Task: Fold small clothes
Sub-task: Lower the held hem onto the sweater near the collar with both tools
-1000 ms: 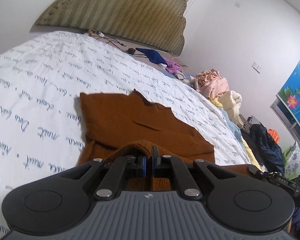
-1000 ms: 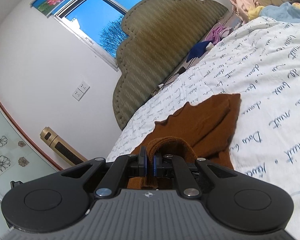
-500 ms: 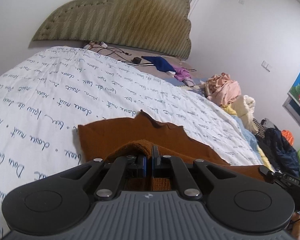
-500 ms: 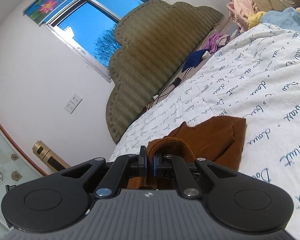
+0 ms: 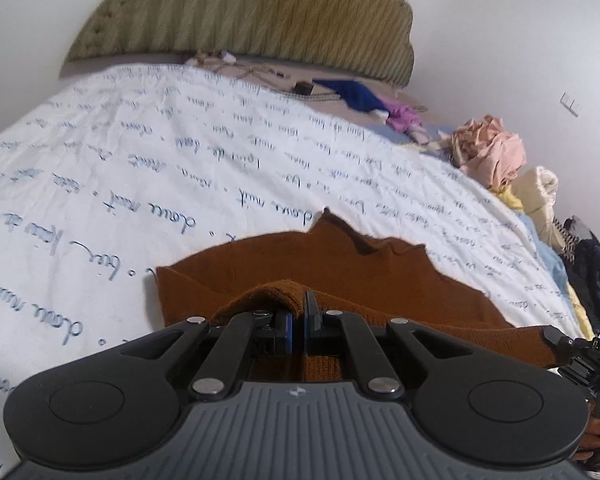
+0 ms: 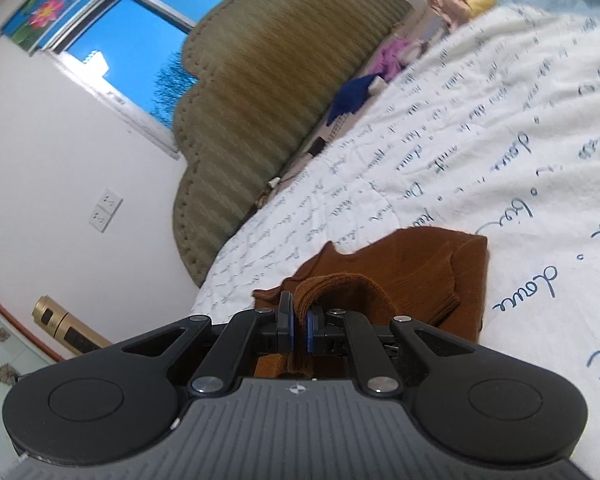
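Observation:
A brown knit garment (image 5: 340,264) lies on the white bedsheet with blue handwriting (image 5: 160,168). My left gripper (image 5: 299,312) is shut on its near ribbed edge, which bunches up over the fingertips. In the right wrist view the same brown garment (image 6: 432,268) spreads ahead, and my right gripper (image 6: 299,320) is shut on another part of that near edge, with a fold of knit pinched between the blue pads. The right gripper's body (image 5: 588,356) shows at the right edge of the left wrist view, with the lifted hem stretched between the two grippers.
A padded olive headboard (image 5: 260,16) stands at the far end of the bed. Cables, a blue cloth (image 5: 356,94) and a purple cloth lie near it. A heap of pink, cream and yellow clothes (image 5: 496,156) is piled at the right. A window (image 6: 132,56) and wall socket (image 6: 105,210) are on the wall.
Both grippers have carried the held near edge forward over the garment toward the headboard, so less of the brown cloth shows ahead of them. Both stay shut on the cloth.

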`<action>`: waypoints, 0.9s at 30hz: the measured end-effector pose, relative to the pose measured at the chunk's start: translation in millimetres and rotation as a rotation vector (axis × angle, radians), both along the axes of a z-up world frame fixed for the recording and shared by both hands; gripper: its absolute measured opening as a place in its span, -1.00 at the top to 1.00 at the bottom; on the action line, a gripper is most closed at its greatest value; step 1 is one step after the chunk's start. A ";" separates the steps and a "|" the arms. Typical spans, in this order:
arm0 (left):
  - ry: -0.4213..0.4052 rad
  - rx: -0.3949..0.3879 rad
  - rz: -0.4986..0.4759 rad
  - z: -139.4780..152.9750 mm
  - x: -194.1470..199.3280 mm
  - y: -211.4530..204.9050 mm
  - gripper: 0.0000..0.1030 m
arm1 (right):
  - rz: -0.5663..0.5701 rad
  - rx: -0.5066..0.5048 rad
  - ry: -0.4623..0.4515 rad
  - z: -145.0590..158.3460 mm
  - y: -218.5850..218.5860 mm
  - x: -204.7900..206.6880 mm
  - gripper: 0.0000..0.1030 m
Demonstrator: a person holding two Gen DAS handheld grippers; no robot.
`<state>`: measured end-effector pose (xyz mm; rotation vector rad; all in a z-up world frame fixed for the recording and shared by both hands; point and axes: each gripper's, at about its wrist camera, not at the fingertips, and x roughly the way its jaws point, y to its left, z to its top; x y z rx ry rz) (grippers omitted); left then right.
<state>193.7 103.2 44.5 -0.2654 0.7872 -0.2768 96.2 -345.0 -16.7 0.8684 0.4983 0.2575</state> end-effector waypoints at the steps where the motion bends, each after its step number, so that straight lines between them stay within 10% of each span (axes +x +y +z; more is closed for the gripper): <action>1: 0.011 0.002 0.002 -4.7 4.3 -1.3 0.91 | -0.003 0.016 0.014 -5.3 -1.1 4.8 0.77; 27: 0.186 -0.141 -0.098 -45.9 10.3 14.9 0.83 | 0.111 -0.080 0.172 -26.5 18.3 38.1 0.47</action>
